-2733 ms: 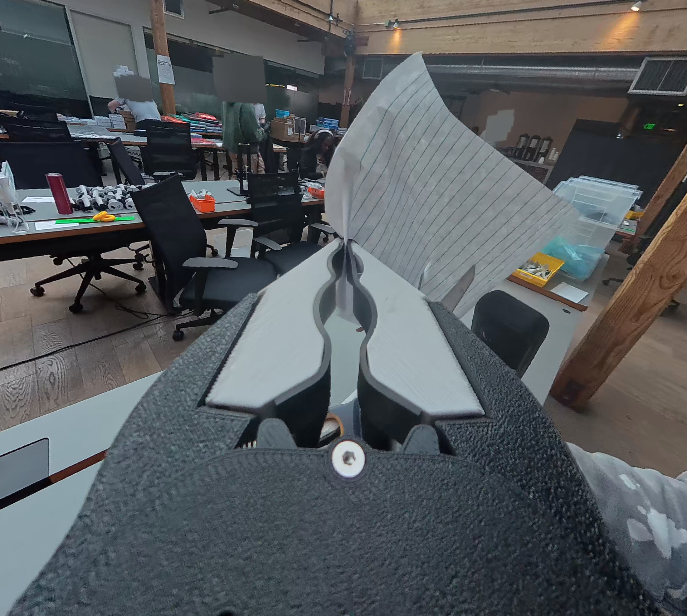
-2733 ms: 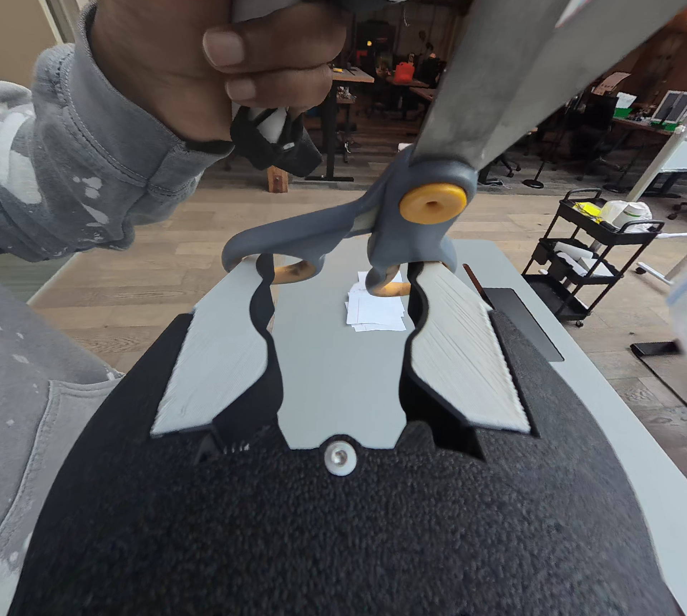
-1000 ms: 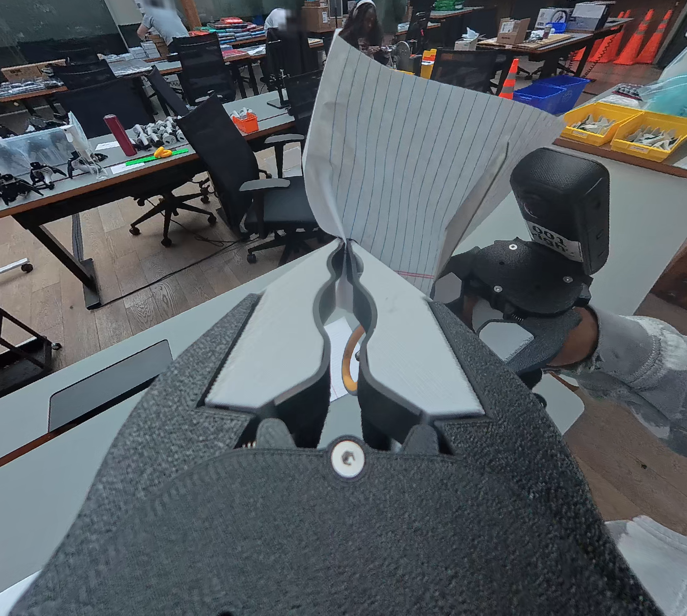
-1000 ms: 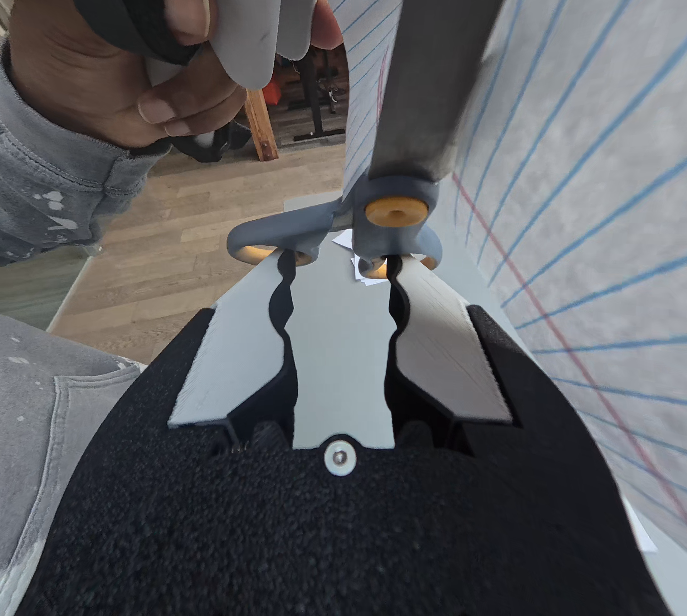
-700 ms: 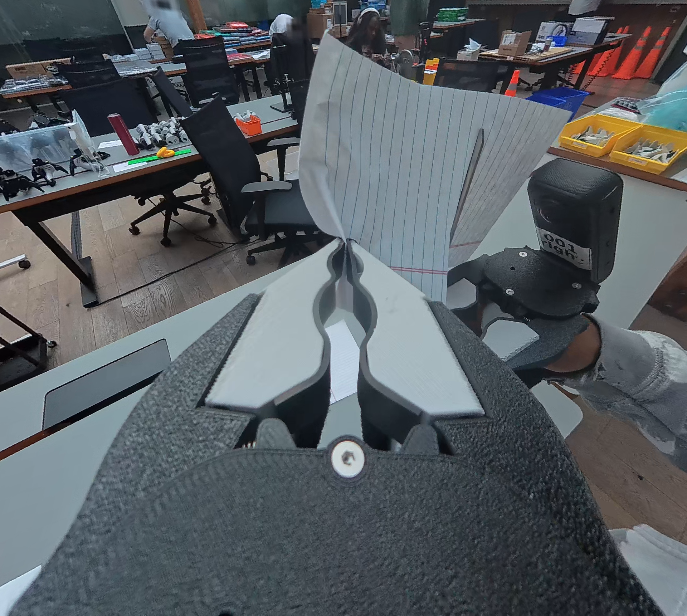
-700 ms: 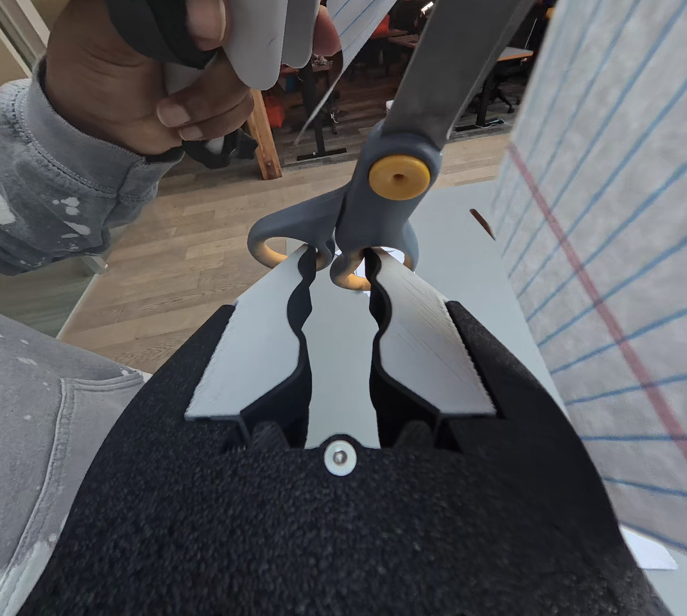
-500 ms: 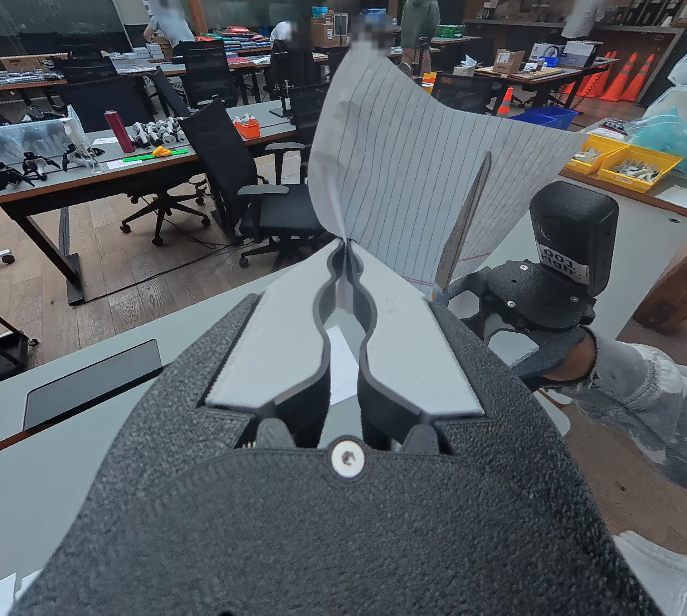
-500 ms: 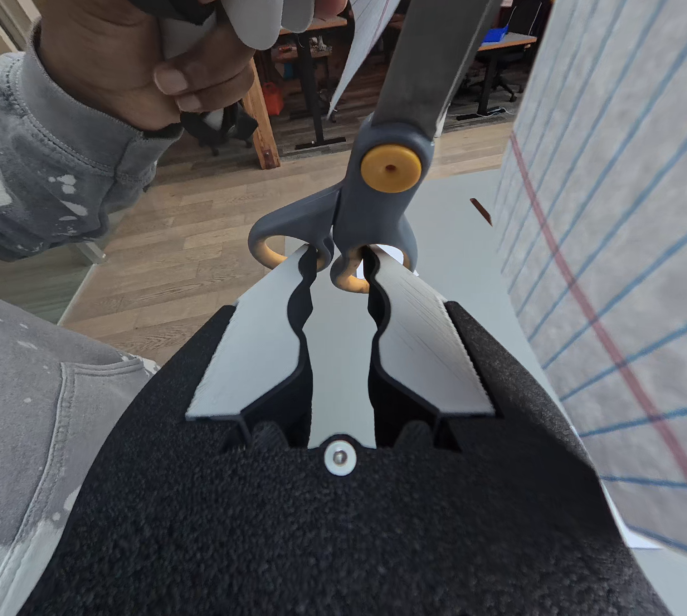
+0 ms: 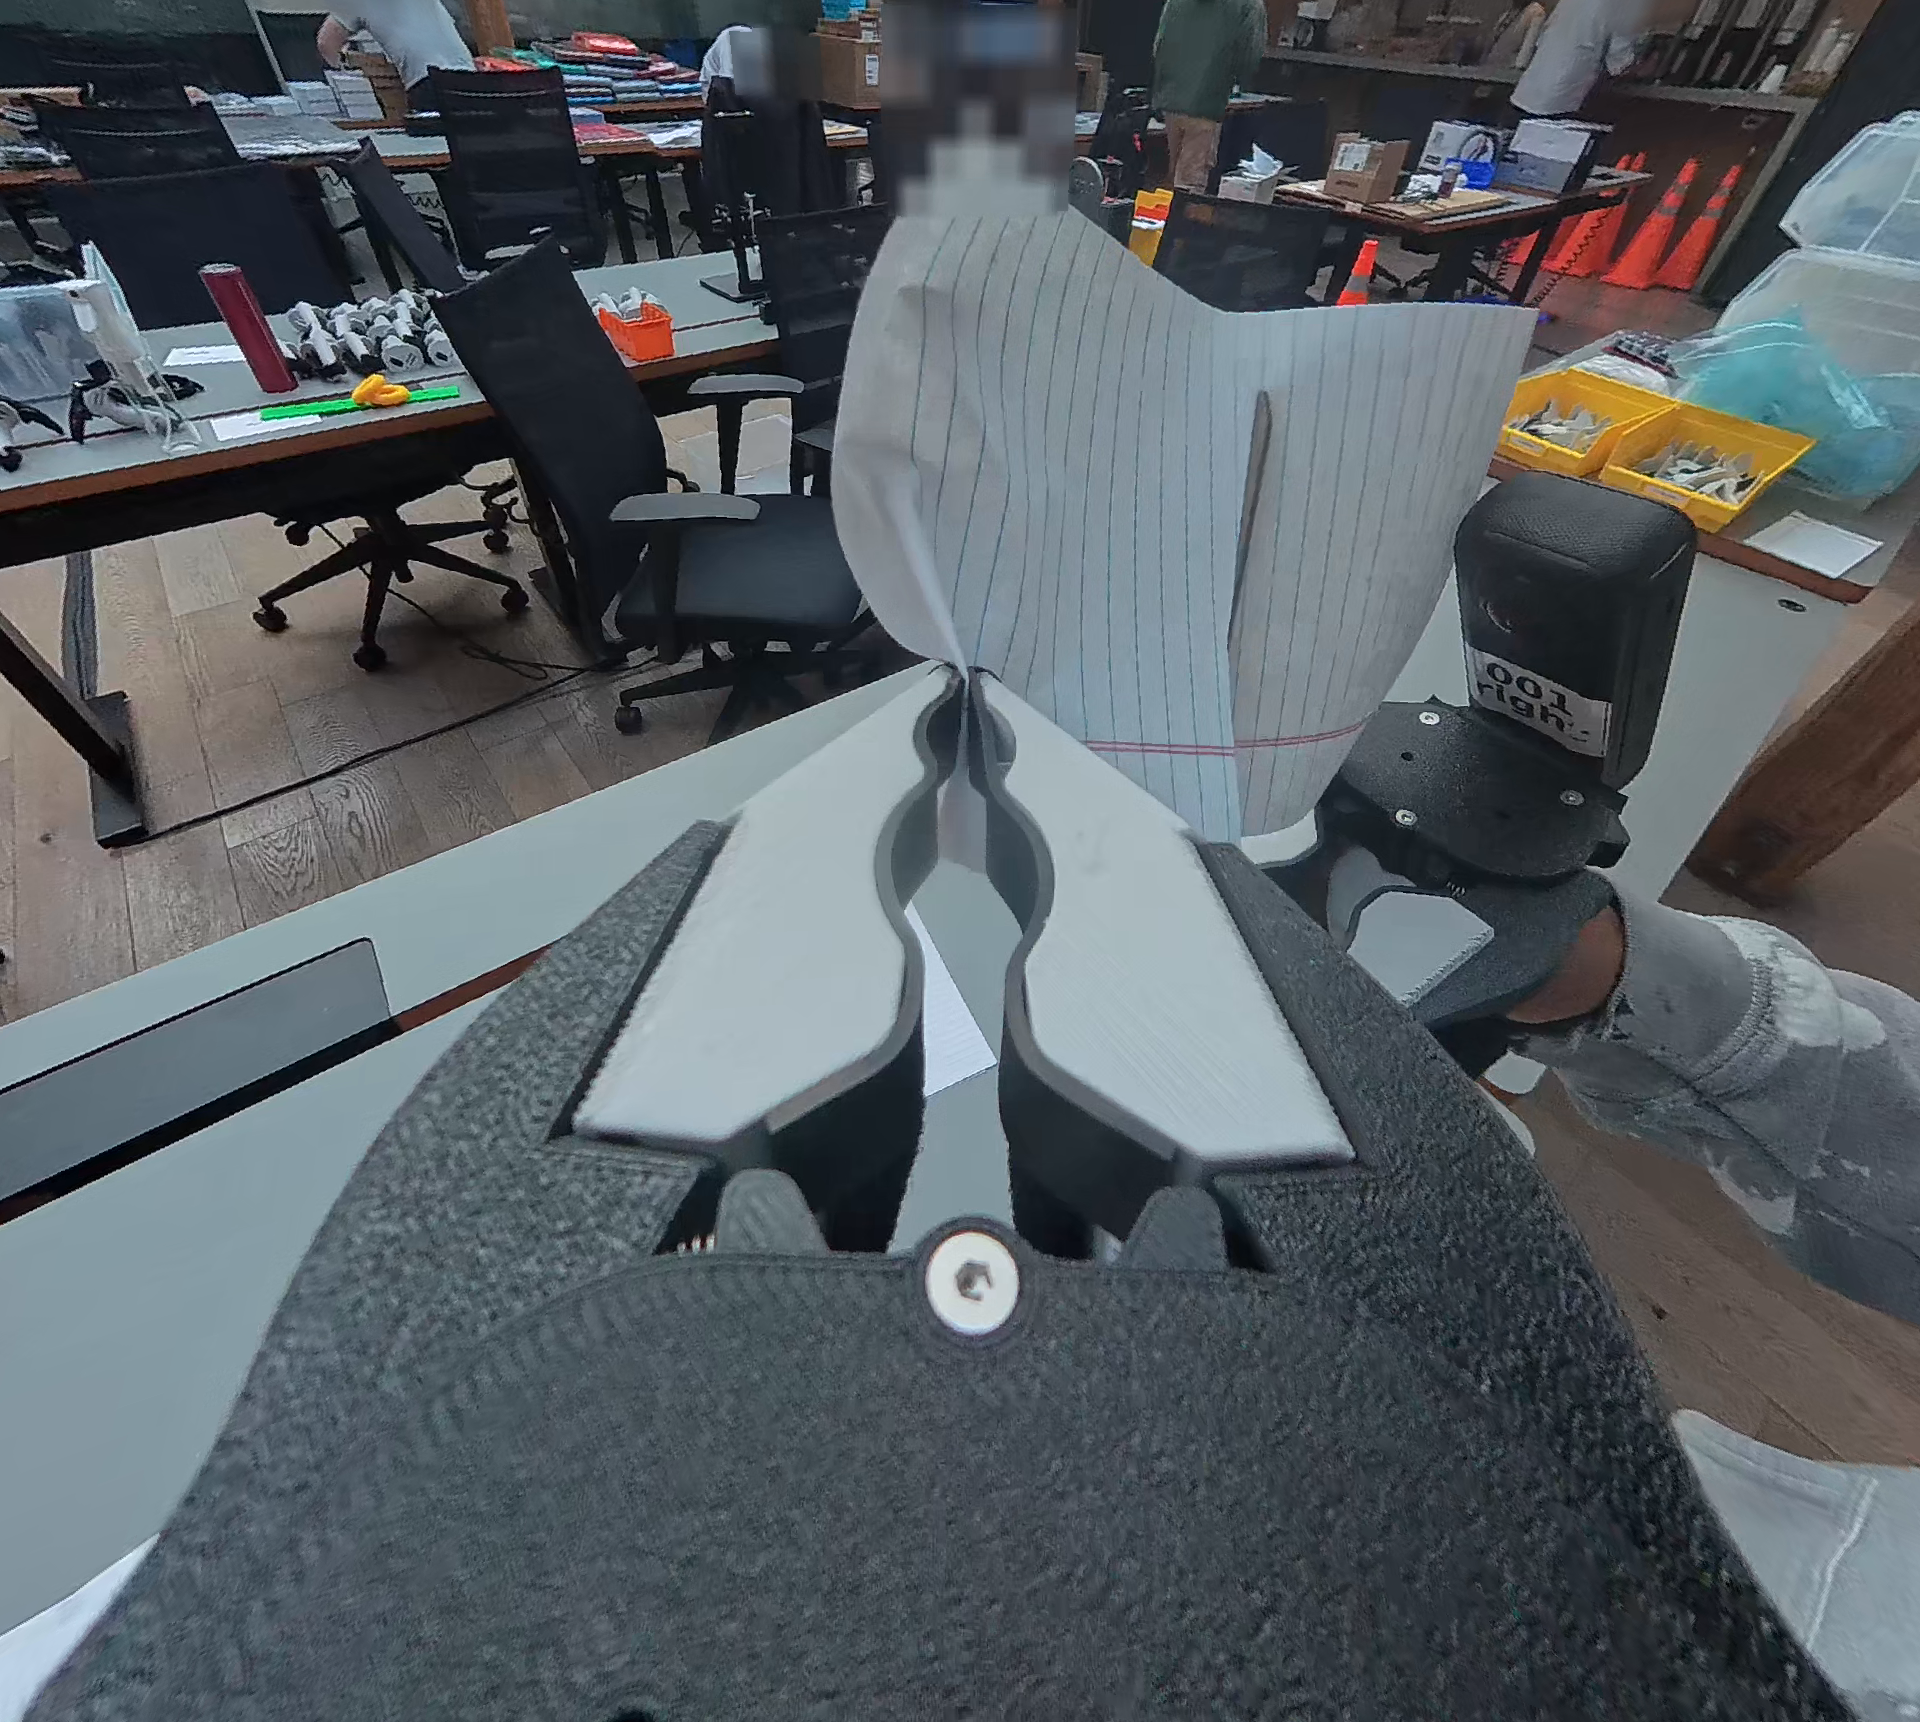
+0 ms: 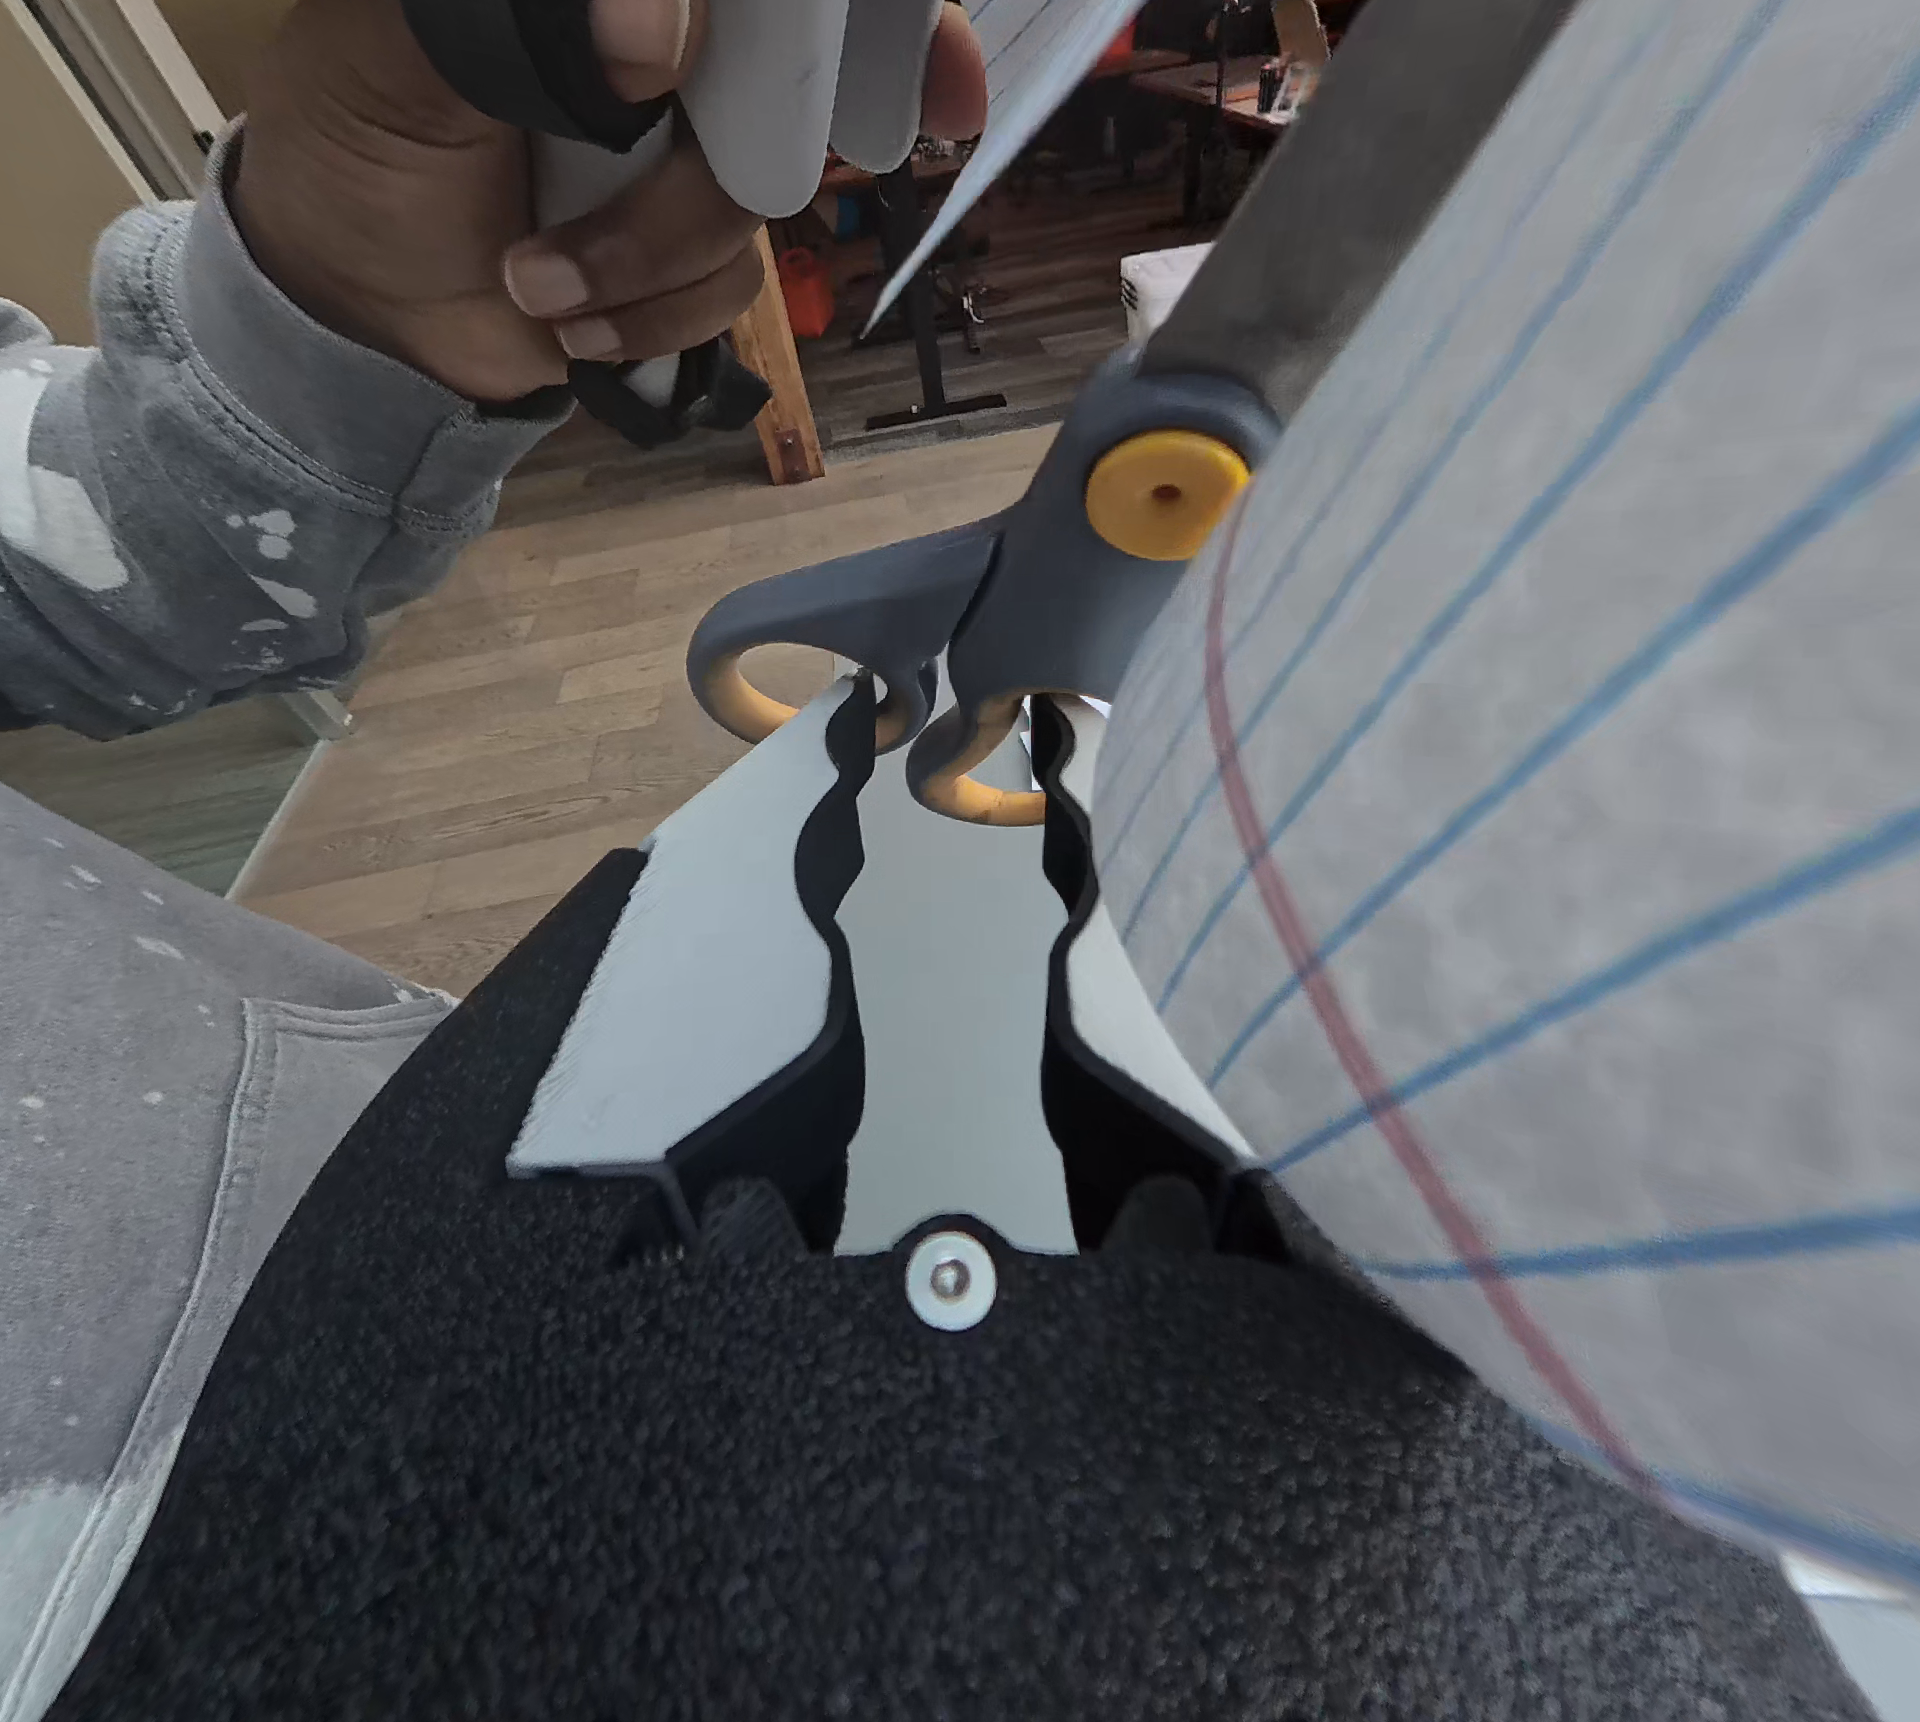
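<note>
The left gripper has its jaws pressed together, pinching one lined sheet by its lower corner; the sheet rises toward 12 o'clock. One pair of scissors sits in the right gripper, whose two fingers are drawn in on the two handle loops. One blade stands in the sheet at 1 o'clock. Two yellow bins lie at 2 o'clock.

Left tool pinched tight; right tool nearly closed, fingertips in handle loops.
</note>
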Available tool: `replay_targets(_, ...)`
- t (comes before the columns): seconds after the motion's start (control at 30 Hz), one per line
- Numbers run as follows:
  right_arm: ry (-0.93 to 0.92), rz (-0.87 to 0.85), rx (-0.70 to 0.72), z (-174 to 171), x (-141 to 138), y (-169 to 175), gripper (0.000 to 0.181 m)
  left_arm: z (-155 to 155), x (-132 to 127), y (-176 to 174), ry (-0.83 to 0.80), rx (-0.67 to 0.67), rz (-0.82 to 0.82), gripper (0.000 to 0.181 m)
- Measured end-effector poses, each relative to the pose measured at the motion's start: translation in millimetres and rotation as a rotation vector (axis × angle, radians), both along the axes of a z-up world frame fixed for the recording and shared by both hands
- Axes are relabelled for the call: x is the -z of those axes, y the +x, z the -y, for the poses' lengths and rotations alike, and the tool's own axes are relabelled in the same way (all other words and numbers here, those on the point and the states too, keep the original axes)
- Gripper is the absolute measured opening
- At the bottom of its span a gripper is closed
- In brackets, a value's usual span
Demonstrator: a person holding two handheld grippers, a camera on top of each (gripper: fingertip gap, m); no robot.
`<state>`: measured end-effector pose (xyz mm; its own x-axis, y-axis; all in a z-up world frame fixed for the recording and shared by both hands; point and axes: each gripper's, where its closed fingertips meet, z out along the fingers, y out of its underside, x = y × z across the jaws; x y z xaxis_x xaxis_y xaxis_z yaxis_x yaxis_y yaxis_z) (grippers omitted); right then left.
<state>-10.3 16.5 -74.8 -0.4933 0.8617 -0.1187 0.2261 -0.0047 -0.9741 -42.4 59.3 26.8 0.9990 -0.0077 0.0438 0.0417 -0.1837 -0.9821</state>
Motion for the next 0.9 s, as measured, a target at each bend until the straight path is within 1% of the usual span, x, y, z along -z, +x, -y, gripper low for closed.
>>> replay_targets(0.2, -0.017, -0.027, -0.003, 1, -3, -4, 0.042, -2, -2, 6, -0.002, 0.024, -0.025, 0.0)
replay_targets(0.43, -0.043, -0.106, -0.004, 1, -14, -9, 0.044, -3, -13, 14, 0.023, 0.068, -0.001, 0.0)
replay_targets(0.57, -0.057, -0.203, -0.003, -1, -26, -9, 0.044, 0, -29, 21, 0.067, 0.092, -0.002, 0.0)
replay_targets(0.67, -0.074, -0.329, -0.001, -2, -44, -5, 0.043, 4, -44, 30, 0.097, 0.119, -0.003, 0.0)
replay_targets(0.73, -0.082, -0.364, -0.015, -1, -51, -3, 0.043, 6, -54, 35, 0.117, 0.127, -0.017, 0.0)
replay_targets(0.9, -0.201, -0.469, -0.057, 1, -74, 7, 0.044, 11, -73, 42, 0.154, 0.143, -0.042, 0.0)
